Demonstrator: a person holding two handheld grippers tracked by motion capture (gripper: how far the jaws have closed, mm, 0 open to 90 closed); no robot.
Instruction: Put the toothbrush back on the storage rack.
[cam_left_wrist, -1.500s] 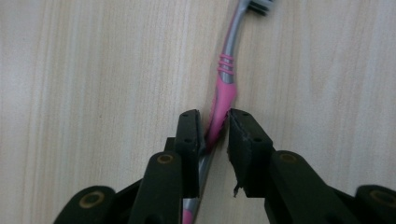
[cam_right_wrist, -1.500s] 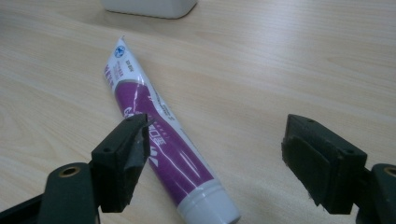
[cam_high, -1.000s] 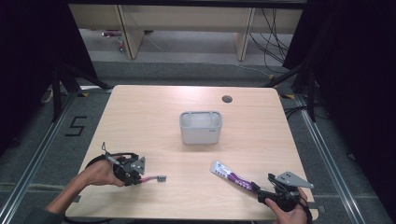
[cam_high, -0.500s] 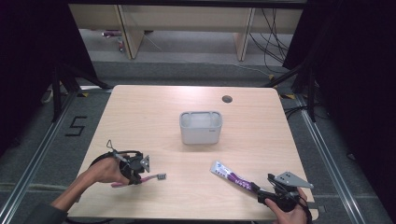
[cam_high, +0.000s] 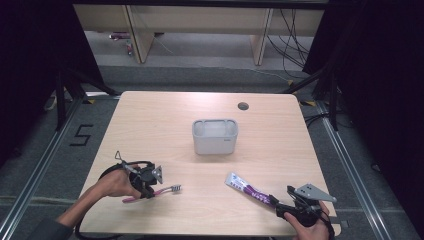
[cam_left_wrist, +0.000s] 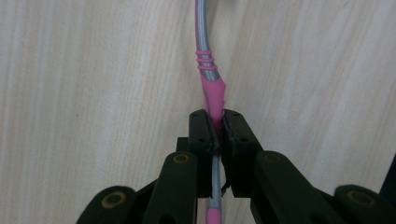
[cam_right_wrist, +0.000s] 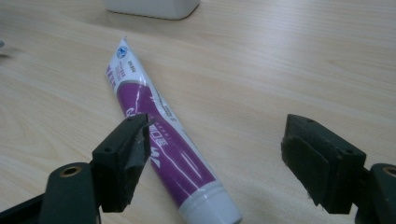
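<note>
A pink and grey toothbrush (cam_high: 159, 191) lies on the wooden table (cam_high: 165, 130) near the front left. My left gripper (cam_high: 148, 191) is shut on the toothbrush handle (cam_left_wrist: 214, 95), which runs up between its jaws in the left gripper view. A purple and white toothpaste tube (cam_high: 248, 188) lies at the front right, its cap toward me. My right gripper (cam_high: 281, 209) stands open at the cap end. In the right gripper view the toothpaste tube (cam_right_wrist: 159, 140) lies beside the left jaw, with the gripper (cam_right_wrist: 219, 154) wide apart around empty table.
A grey rectangular container (cam_high: 215, 136) stands at the table's middle, its base edge (cam_right_wrist: 152, 7) showing far off in the right gripper view. A round cable hole (cam_high: 243, 106) sits at the back right. Shelving and cables lie beyond the table.
My left gripper slid right along the table onto the toothbrush handle and closed on it. The right gripper stayed put by the tube.
</note>
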